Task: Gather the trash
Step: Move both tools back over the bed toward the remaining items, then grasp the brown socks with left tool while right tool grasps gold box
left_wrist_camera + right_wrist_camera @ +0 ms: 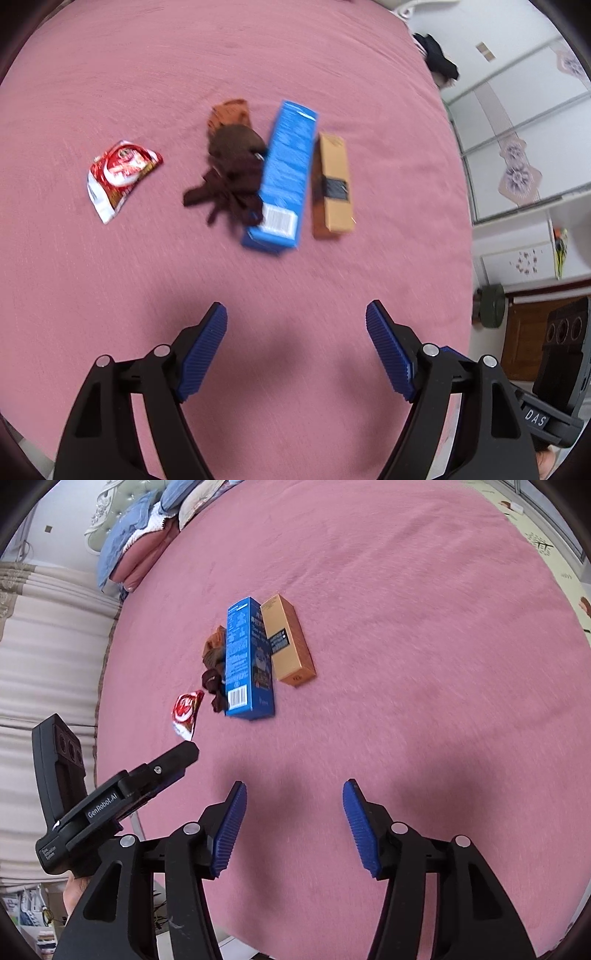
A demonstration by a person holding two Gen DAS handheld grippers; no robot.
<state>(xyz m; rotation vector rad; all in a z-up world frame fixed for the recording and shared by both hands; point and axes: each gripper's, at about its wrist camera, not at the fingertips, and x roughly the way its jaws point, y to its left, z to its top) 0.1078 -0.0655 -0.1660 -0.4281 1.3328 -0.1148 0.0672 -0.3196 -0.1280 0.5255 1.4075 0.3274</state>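
— What lies on the pink bedspread [147, 74]?

— It's a soft, fuzzy cover with four things near the middle. A long blue carton [282, 173] with a white barcode panel lies flat, and a slimmer tan cardboard box [332, 184] with a black label lies just beside it, roughly parallel. Against the carton's other side sits a crumpled heap of dark brown and orange cloth [232, 166]. A crinkled red-and-white foil wrapper [120, 177] lies apart from the rest.

— And the claws?

— The left gripper [295, 314] hangs over bare bedspread, its ribbed blue pads [203, 354] spread wide, holding nothing. The right gripper [293, 794] is also parted — a little narrower — and empty. In the right view the left tool's black finger points toward the wrapper [186, 710].
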